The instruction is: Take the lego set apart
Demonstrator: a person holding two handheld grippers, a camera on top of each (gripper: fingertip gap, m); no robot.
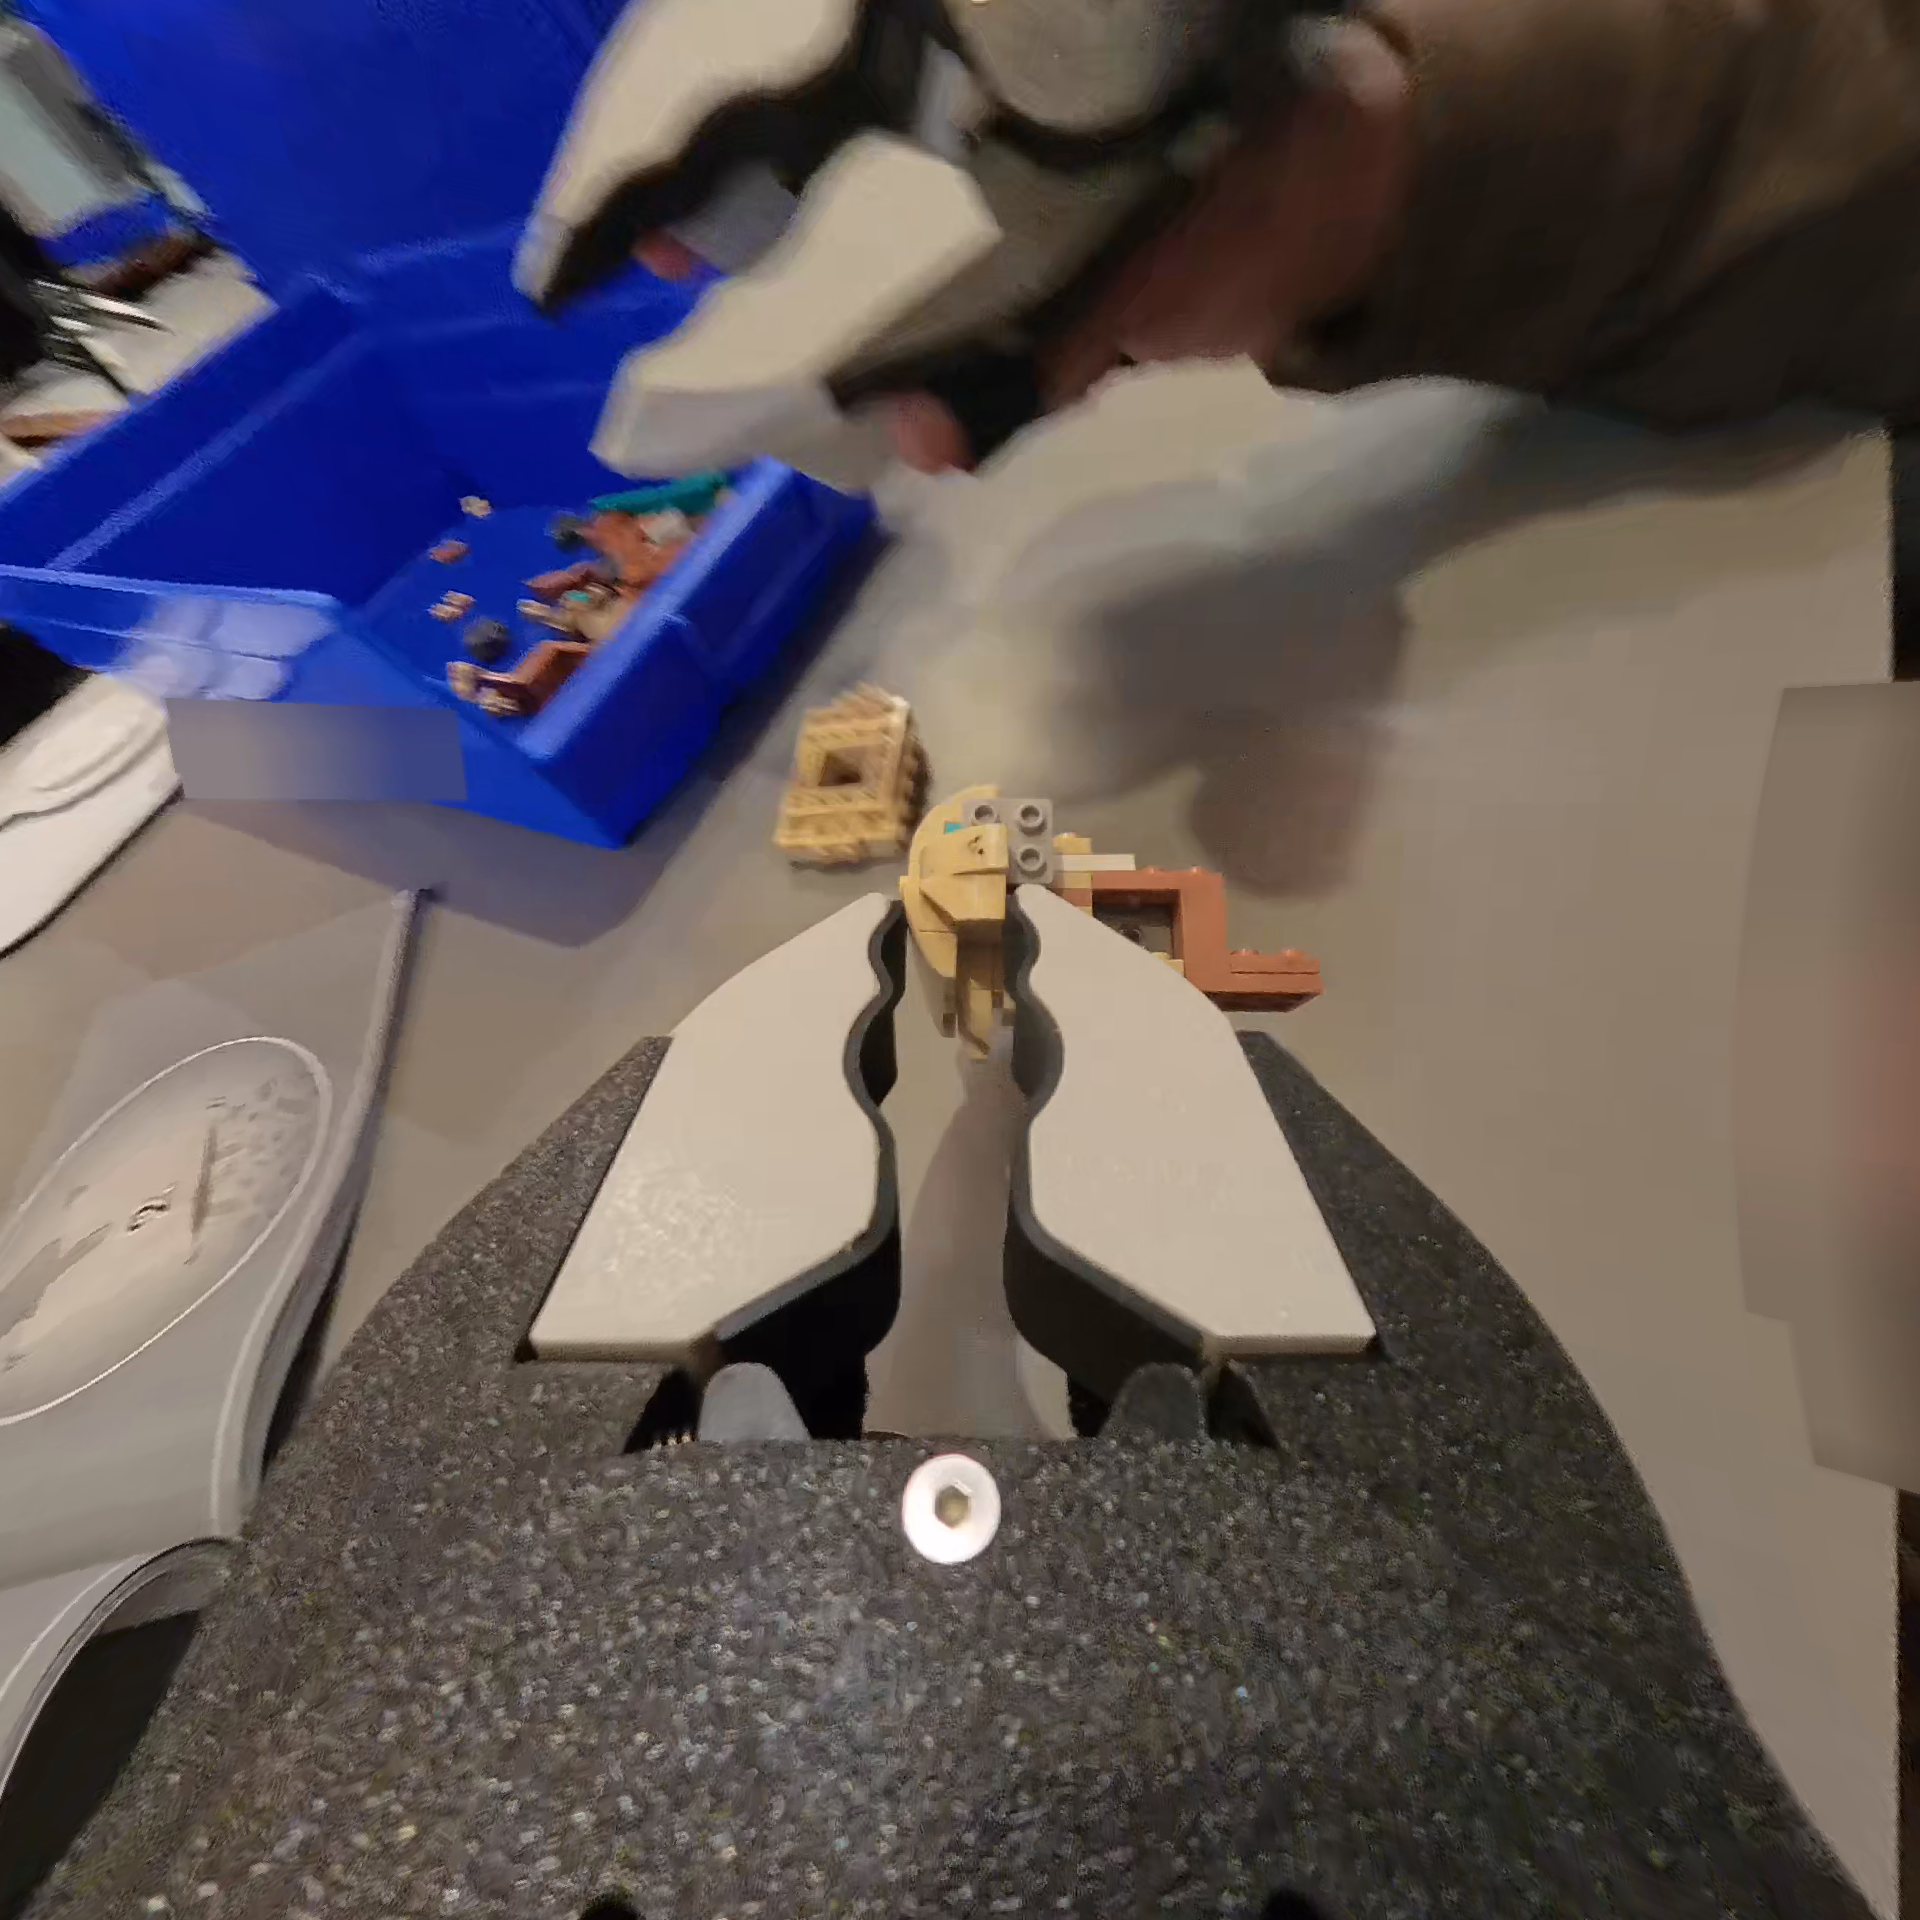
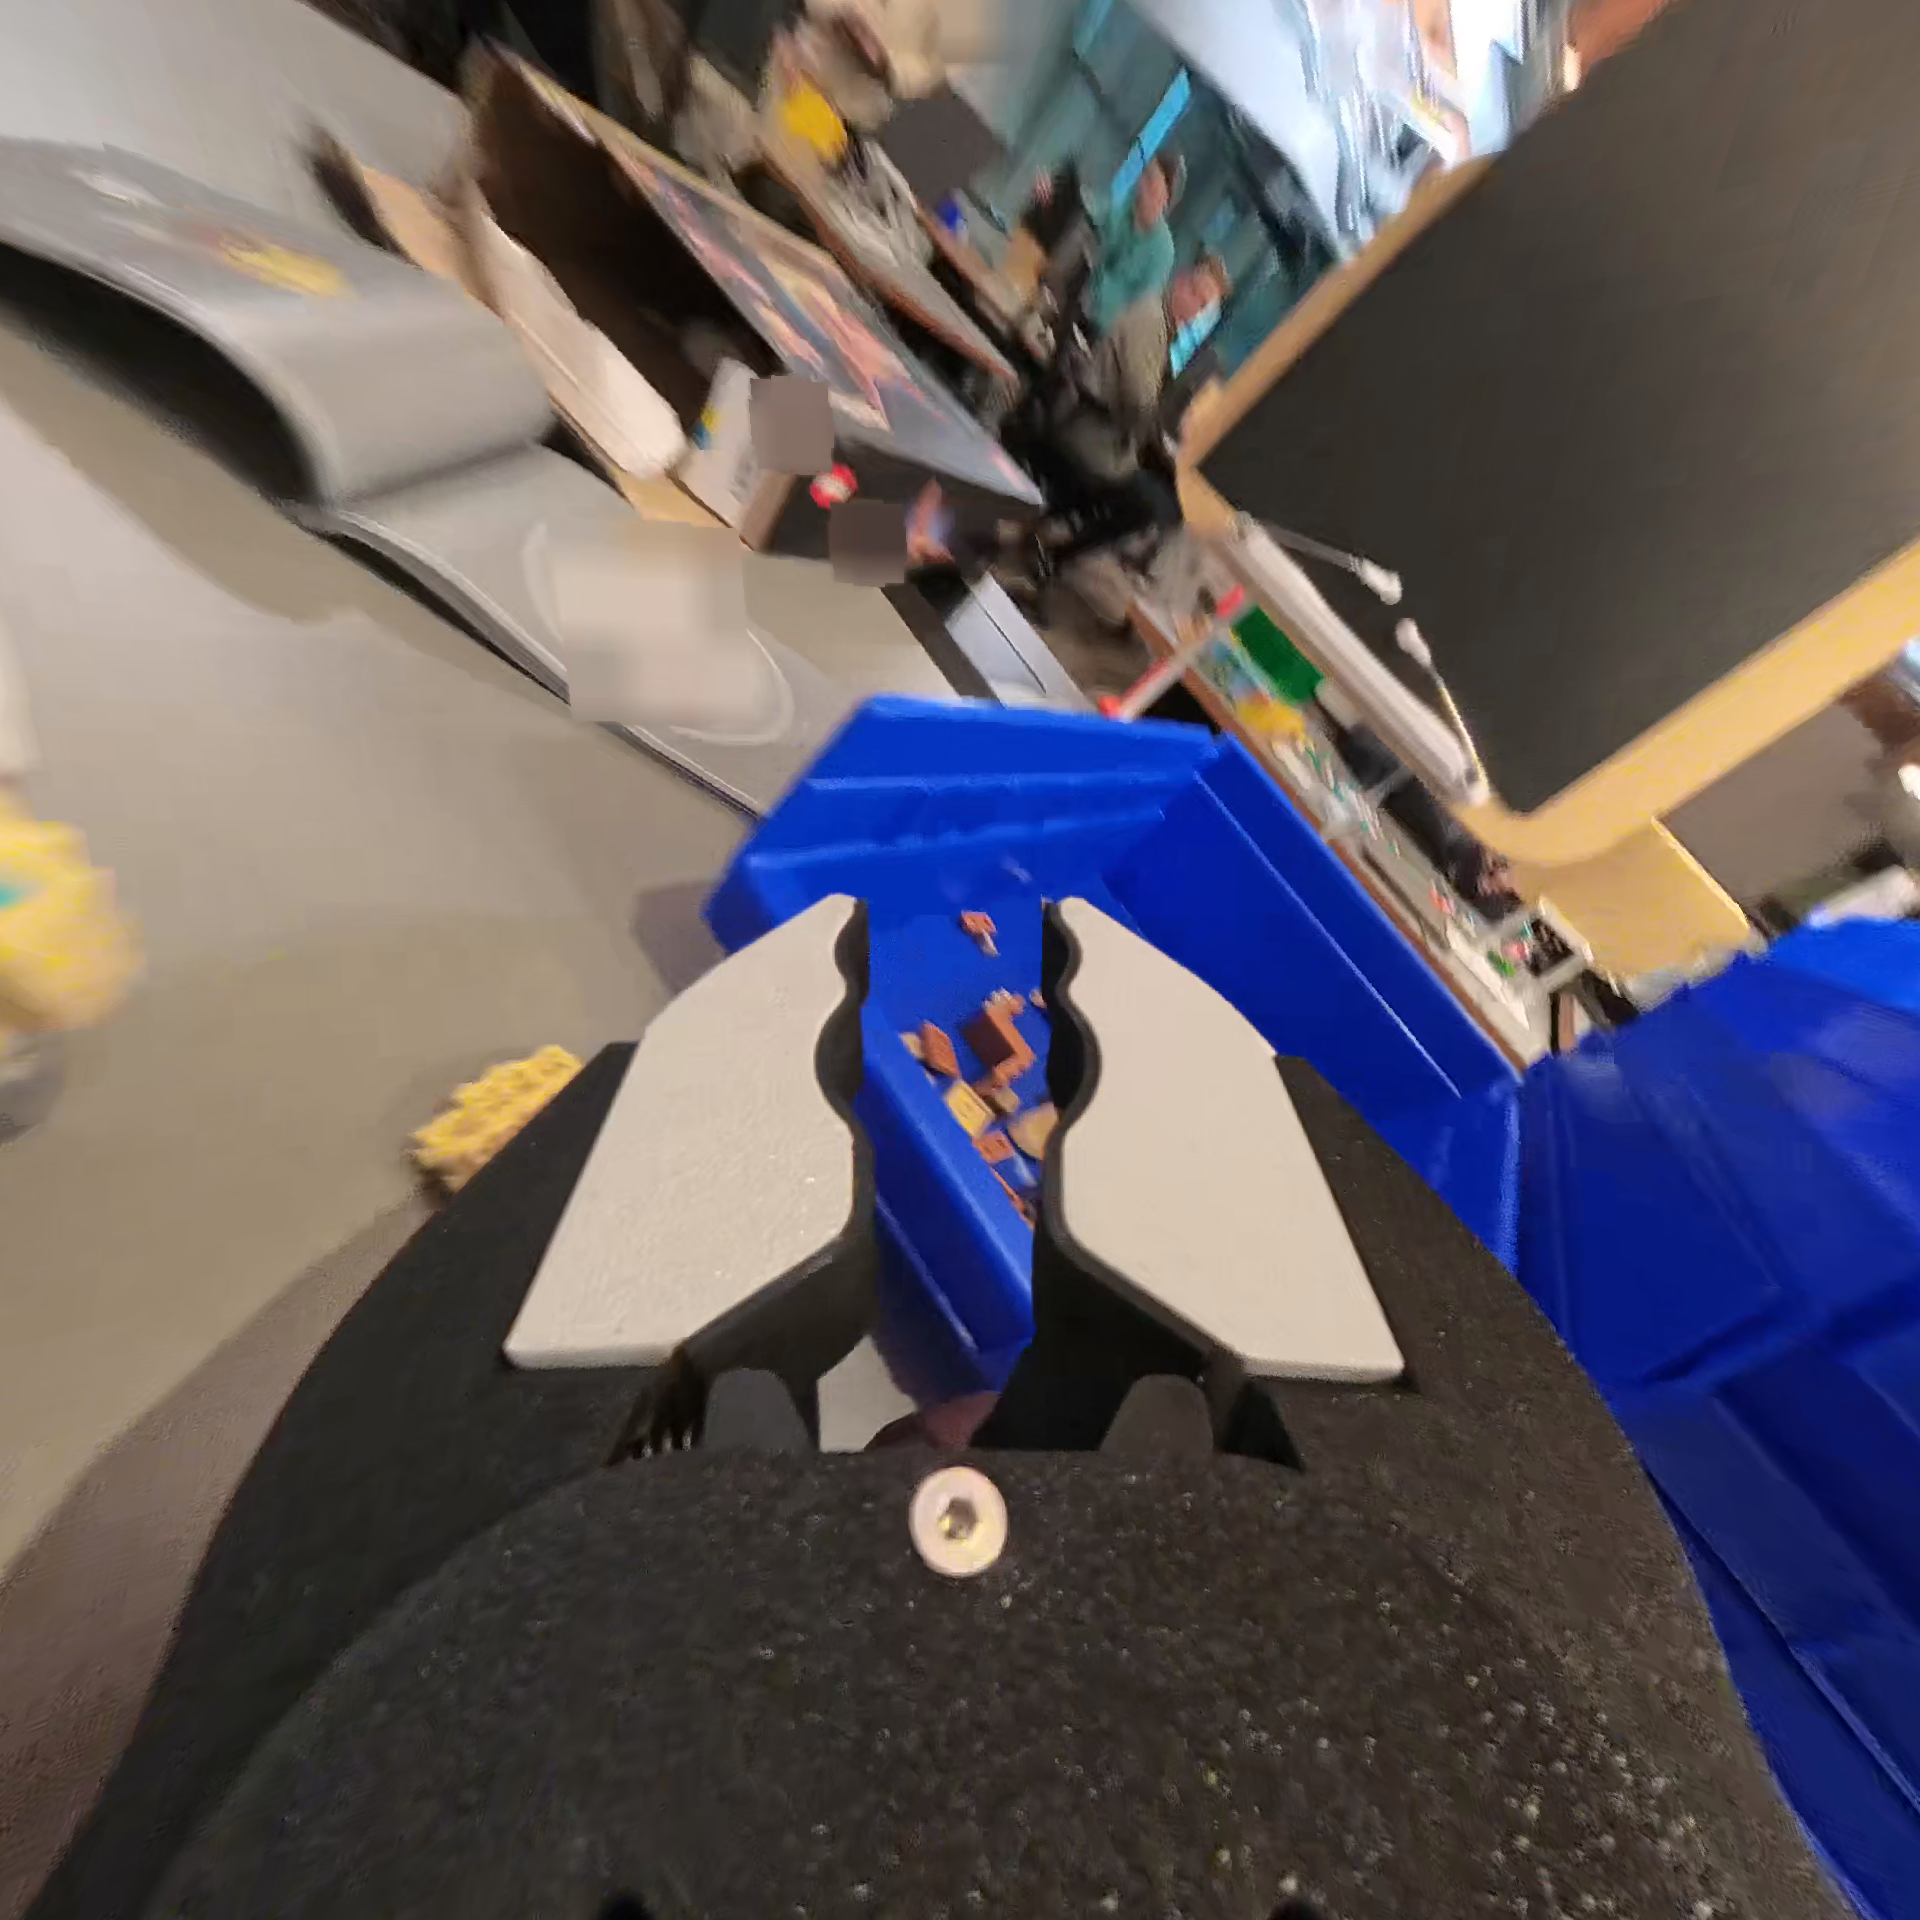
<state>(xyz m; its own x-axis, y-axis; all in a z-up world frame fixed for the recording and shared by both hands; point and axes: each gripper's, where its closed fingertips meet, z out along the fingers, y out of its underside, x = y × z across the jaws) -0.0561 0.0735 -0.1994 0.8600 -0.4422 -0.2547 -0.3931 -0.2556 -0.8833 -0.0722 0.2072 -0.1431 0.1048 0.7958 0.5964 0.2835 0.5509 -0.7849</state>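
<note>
The left gripper (image 1: 956,914) has smooth matt grey plastic fingers (image 1: 769,1122) with black rubbery wavy pads, set in a rough, speckled black foam-like body with one shiny metal screw (image 1: 952,1507). Its pads press on a tan build (image 1: 961,914) of glossy plastic bricks at frame centre. The bin (image 1: 665,748), upper left, is glossy blue plastic with fine ridged lines. The table (image 1: 1507,1091) looks smooth, matt grey. The booklet (image 1: 156,1226), lower left, is satin paper.

Clamped between the left gripper (image 1: 956,914)'s pads, a tan brick figure (image 1: 961,904) with a grey studded plate and brown base is held over the grey table (image 1: 1455,1039), while the right gripper (image 2: 951,920), apparently bare, hovers parted above the blue bin (image 2: 987,821) of loose brown bricks (image 2: 987,1060).
</note>
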